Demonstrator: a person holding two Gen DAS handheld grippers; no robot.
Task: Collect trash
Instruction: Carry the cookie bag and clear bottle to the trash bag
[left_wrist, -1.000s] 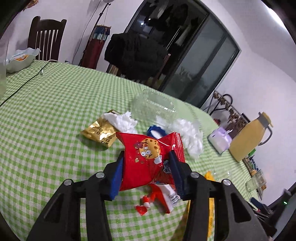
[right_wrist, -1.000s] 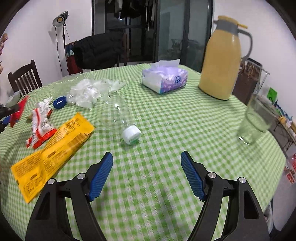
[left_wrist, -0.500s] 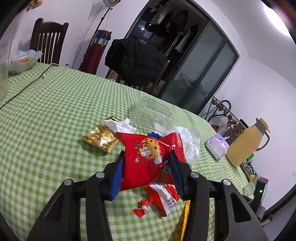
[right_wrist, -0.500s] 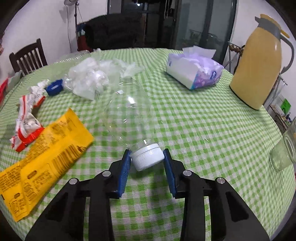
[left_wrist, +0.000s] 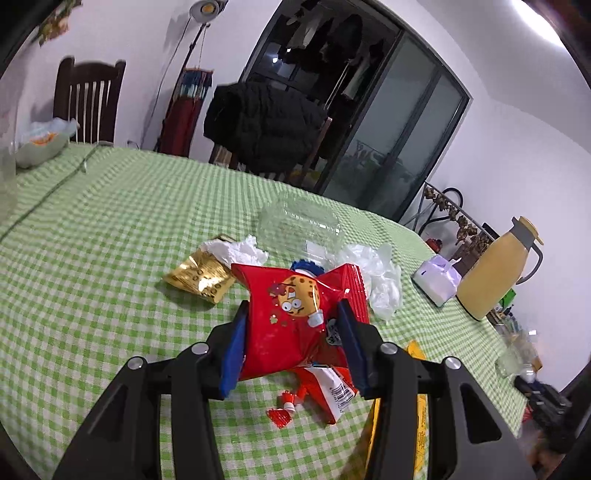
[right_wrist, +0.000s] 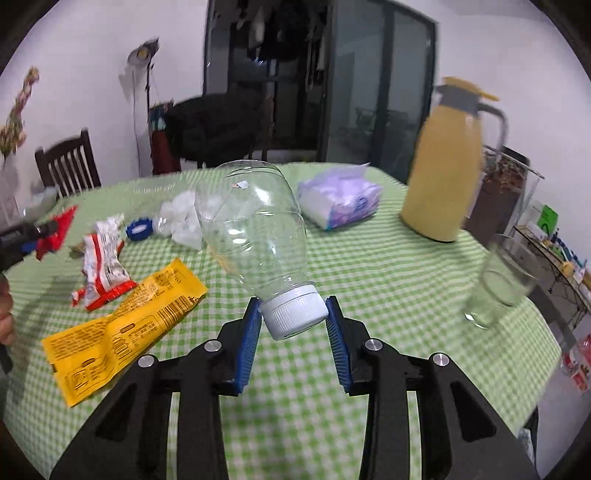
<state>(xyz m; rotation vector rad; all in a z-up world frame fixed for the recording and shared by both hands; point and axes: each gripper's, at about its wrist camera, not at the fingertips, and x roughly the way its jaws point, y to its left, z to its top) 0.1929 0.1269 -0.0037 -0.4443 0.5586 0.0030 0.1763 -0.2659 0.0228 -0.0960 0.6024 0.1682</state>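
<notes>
My left gripper (left_wrist: 293, 321) is shut on a red cookie wrapper (left_wrist: 291, 317), held above the green checked tablecloth (left_wrist: 92, 258). My right gripper (right_wrist: 293, 312) is shut on the white cap of a clear plastic bottle (right_wrist: 255, 229), which is lifted off the table and tilts away from me. Loose trash lies on the cloth: a yellow wrapper (right_wrist: 122, 328), a red-and-white wrapper (right_wrist: 103, 266), a blue cap (right_wrist: 139, 229), crumpled clear plastic (right_wrist: 181, 218), a gold wrapper (left_wrist: 199, 277), a white tissue (left_wrist: 236, 247) and a clear plastic tub (left_wrist: 299, 225).
A yellow thermos jug (right_wrist: 447, 166), a tissue pack (right_wrist: 340, 201) and a drinking glass (right_wrist: 498, 288) stand on the right side of the table. A chair with a dark jacket (left_wrist: 266, 125) is behind it. A white bowl (left_wrist: 40, 144) sits far left.
The right gripper closed on the bottle's cap and lifted the bottle off the table. The left gripper kept hold of the red wrapper and barely moved.
</notes>
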